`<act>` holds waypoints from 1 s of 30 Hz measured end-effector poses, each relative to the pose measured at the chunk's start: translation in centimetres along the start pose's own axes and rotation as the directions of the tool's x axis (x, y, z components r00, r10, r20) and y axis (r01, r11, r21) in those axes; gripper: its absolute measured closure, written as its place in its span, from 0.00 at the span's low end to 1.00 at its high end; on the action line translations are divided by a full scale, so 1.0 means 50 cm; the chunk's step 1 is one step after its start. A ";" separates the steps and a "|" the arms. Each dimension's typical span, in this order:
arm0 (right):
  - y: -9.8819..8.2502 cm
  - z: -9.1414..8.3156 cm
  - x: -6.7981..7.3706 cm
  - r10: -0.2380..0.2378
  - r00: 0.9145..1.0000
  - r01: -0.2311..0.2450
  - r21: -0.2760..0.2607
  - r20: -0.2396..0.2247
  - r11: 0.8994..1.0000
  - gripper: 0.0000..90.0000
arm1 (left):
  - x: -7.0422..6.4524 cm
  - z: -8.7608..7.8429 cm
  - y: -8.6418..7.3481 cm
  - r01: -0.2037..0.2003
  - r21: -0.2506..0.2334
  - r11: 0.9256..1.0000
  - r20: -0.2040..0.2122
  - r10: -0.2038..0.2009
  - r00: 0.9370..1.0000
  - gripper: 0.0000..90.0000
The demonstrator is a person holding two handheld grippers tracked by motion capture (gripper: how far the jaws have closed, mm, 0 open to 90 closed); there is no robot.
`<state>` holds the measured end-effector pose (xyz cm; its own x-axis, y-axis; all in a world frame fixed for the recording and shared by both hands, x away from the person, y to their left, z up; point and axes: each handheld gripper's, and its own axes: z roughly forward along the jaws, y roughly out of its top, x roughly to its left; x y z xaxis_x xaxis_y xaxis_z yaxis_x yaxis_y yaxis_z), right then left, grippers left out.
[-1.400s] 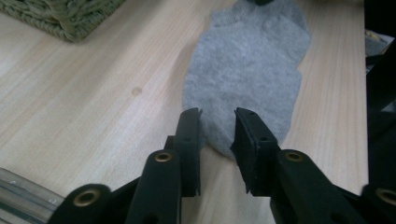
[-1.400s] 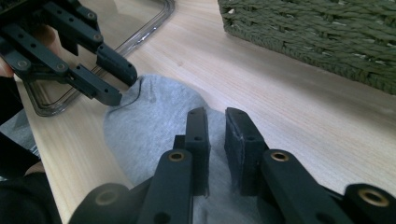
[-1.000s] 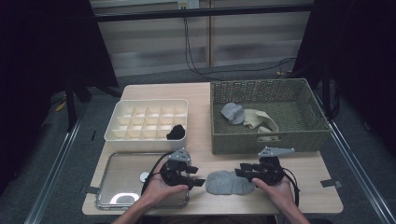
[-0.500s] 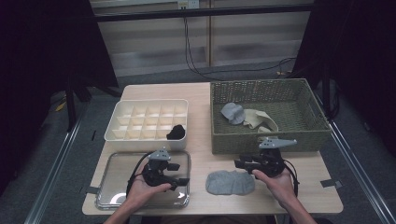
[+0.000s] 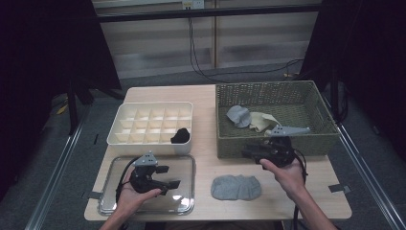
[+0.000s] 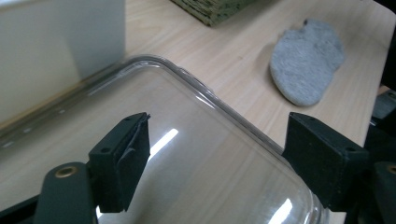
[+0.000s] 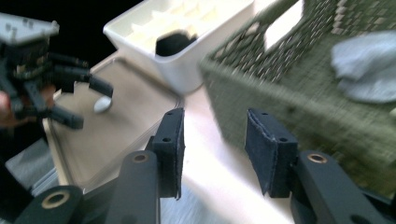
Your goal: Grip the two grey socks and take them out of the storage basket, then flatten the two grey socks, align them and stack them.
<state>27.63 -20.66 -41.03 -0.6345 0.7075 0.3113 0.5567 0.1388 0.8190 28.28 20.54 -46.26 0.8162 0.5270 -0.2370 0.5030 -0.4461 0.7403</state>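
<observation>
High view, far left: clear tray [image 5: 186, 160] lies on the wooden surface [image 5: 206, 143] at its near left corner.
Left hand-held gripper [image 5: 173, 177]: held in the left hand [image 5: 134, 194] over the tray, jaws pointing right toward the sock; jaws spread wide and have just been opening, with nothing between them.
Left gripper view: both black pads hang above the tray [image 6: 196, 93], the rounded tray corner running between them; the sock [image 6: 306, 63] lies beyond on bare wood, well apart from the pads.
Organizer [image 5: 143, 122]: white box of small compartments behind the tray, just beside its far edge; a black item [image 5: 180, 135] sits in a near right compartment.
Sock [image 5: 236, 187]: grey, flat on the surface near the front edge, between the tray and the right hand, touching neither hand-held gripper.
Basket [image 5: 273, 139]: green woven, at the right rear of the surface; inside lie a grey cloth [image 5: 238, 116] and a cream cloth [image 5: 262, 120], touching each other.
Right hand-held gripper [image 5: 245, 153]: held in the right hand [image 5: 282, 173] in front of the basket's near wall, above and right of the sock, jaws pointing left; jaws partly apart, have just opened a little, nothing between them.
Right gripper view: blurred; its pads frame the surface and the basket wall [image 7: 299, 112], with the organizer [image 7: 196, 70], the tray [image 7: 116, 135] and the left hand-held gripper [image 7: 95, 105] farther off.
</observation>
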 end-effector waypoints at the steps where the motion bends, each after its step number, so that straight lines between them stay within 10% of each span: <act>1: 0.008 -0.002 -0.006 0.011 1.000 -0.011 -0.017 -0.003 1.000 0.63 | 0.000 -0.001 0.001 0.001 -0.008 1.000 0.005 -0.001 1.000 0.24; 30: 0.200 0.099 -0.181 -0.029 0.992 0.014 0.118 0.125 0.993 0.56 | 0.009 -0.009 -0.004 -0.004 -0.011 1.000 -0.017 0.003 1.000 0.26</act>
<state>41.57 -22.24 -38.03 -0.5783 0.7843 0.2247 0.6070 0.2295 0.7609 28.41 21.18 -46.26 0.8130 0.5376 -0.2237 0.4969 -0.4402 0.7479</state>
